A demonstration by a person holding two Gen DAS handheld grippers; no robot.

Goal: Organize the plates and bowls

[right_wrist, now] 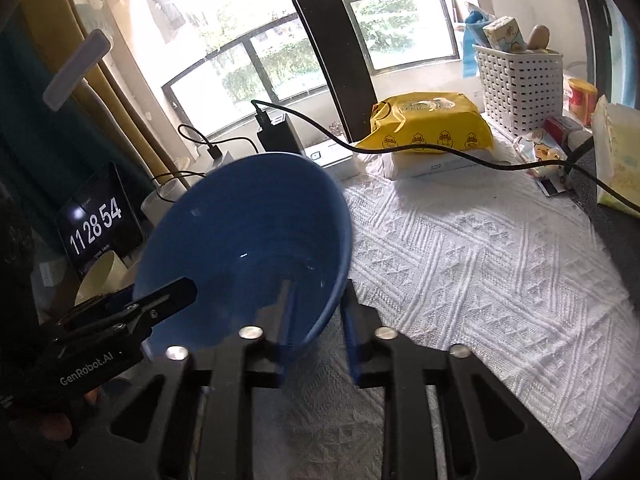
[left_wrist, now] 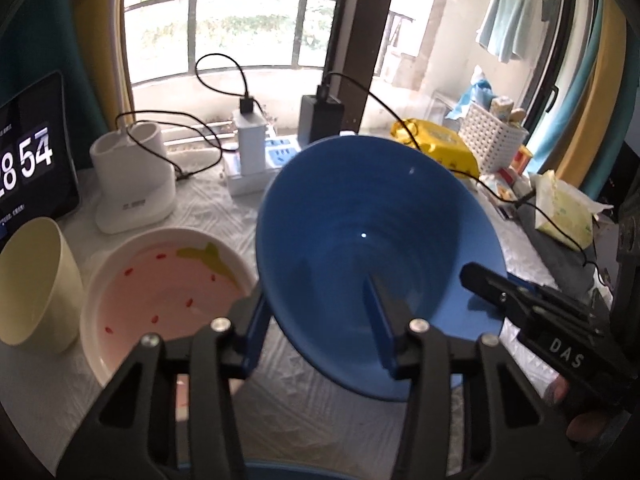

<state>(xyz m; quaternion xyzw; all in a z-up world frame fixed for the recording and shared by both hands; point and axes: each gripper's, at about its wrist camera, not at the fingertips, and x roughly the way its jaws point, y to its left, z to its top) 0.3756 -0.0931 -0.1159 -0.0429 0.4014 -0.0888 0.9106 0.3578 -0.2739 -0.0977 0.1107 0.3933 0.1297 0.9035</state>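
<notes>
A blue bowl (left_wrist: 372, 248) is held tilted above the white cloth; it also shows in the right wrist view (right_wrist: 248, 240). My left gripper (left_wrist: 316, 332) is shut on its rim, one finger inside and one outside. My right gripper (right_wrist: 316, 316) is shut on the rim at the other side, and it shows at the right of the left wrist view (left_wrist: 520, 300). A pink-and-white strawberry bowl (left_wrist: 160, 292) sits on the cloth left of the blue bowl. A cream cup (left_wrist: 36, 284) stands beside it.
A tablet clock (left_wrist: 28, 160), a white holder (left_wrist: 132, 176), chargers (left_wrist: 248, 140) with cables, a yellow wipes pack (right_wrist: 432, 124), a white basket (right_wrist: 520, 84) and tissues (right_wrist: 616, 152) line the back and right. White textured cloth (right_wrist: 480, 280) covers the table.
</notes>
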